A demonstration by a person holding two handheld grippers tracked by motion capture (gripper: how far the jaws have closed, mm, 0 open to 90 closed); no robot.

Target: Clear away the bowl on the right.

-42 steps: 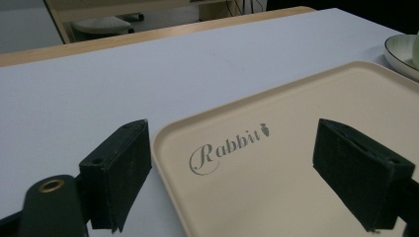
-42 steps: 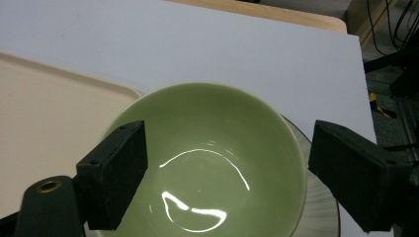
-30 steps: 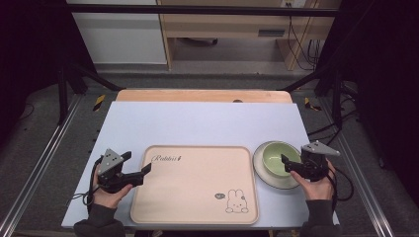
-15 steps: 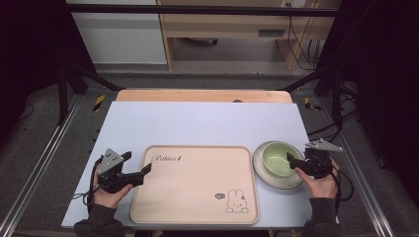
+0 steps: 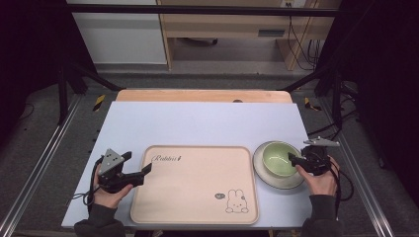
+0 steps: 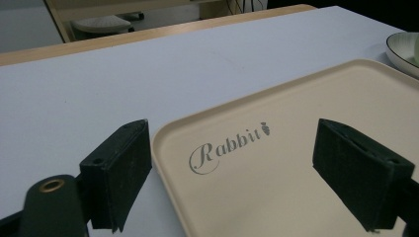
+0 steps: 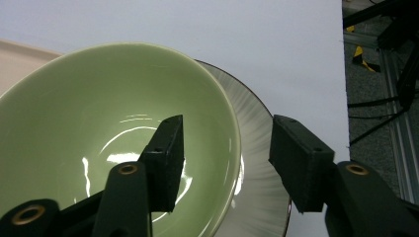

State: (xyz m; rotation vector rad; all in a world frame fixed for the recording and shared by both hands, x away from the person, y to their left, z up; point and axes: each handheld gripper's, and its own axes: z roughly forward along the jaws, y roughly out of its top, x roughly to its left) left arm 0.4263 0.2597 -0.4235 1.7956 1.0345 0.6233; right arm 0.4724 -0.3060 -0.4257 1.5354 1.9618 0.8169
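Bowl [image 5: 277, 159] upright on plate [image 5: 263, 173], mouth up | right gripper [image 5: 295, 160] fingers open, straddling its rim | left gripper [image 5: 146, 170] fingers open, straddling tray [image 5: 197, 197] corner

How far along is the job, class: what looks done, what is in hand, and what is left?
Done: nothing looks moved; the green bowl sits on its plate beside the tray, which holds nothing. In hand: the right gripper is open, its jaws straddling the bowl's rim, not closed. The left gripper is open at the tray's corner. Left: probably gripping and lifting the bowl.
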